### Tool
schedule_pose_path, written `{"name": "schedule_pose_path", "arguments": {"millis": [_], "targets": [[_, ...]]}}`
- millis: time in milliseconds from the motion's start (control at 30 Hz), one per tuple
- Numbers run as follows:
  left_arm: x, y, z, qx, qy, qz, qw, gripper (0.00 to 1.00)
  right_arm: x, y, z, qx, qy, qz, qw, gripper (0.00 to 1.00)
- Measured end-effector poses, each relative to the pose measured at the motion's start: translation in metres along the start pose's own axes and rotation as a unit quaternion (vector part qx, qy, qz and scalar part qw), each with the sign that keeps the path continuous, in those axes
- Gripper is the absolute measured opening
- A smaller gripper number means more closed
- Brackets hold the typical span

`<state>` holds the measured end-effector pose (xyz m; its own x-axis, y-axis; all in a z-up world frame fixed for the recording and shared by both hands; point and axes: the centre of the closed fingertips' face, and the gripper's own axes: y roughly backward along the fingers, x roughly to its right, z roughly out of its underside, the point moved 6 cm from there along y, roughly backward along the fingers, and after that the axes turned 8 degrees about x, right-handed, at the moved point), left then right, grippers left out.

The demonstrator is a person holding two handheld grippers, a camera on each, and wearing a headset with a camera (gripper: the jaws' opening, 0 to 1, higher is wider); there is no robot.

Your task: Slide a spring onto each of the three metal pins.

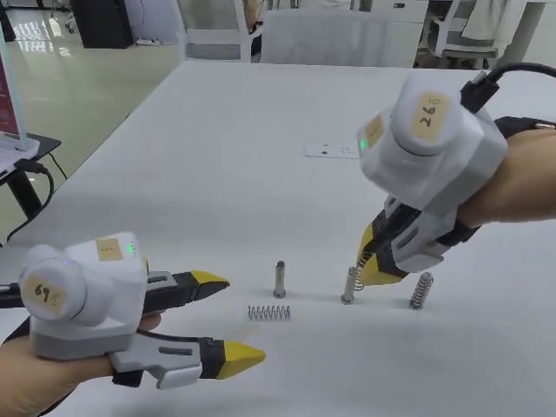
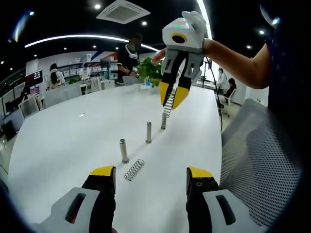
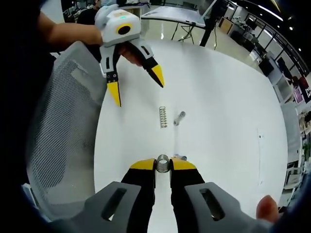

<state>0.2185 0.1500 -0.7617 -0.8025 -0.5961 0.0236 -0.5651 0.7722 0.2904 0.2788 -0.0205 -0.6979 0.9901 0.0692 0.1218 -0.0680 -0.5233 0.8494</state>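
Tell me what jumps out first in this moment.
The right tool, shut on a spring, is poised at the top of the middle pin. The right-hand pin already wears one. A loose spring lies before the bare pin, near the open left tool.

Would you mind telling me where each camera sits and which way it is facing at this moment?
Head view: on the person's head, looking down at the table; the left gripper, right gripper and both hands show.
Left gripper view: on the left gripper, facing along its open jaws, across the pins, at the right gripper and forearm.
Right gripper view: on the right gripper, facing down past jaws shut on a spring, toward the left gripper.
Shared: both gripper views show the loose spring.
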Motion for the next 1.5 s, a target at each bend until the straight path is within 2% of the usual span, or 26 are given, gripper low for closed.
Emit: {"name": "schedule_pose_path", "arguments": {"millis": [667, 1500], "targets": [[0.006, -0.001, 0.003, 0.000, 0.007, -0.001, 1.0000, 0.57, 0.029, -0.013, 0.009, -0.024, -0.001, 0.020, 0.9995, 0.08], [0.005, -0.001, 0.005, 0.002, 0.010, 0.001, 1.0000, 0.57, 0.035, -0.029, 0.015, -0.040, -0.009, 0.001, 0.9991, 0.08]]}}
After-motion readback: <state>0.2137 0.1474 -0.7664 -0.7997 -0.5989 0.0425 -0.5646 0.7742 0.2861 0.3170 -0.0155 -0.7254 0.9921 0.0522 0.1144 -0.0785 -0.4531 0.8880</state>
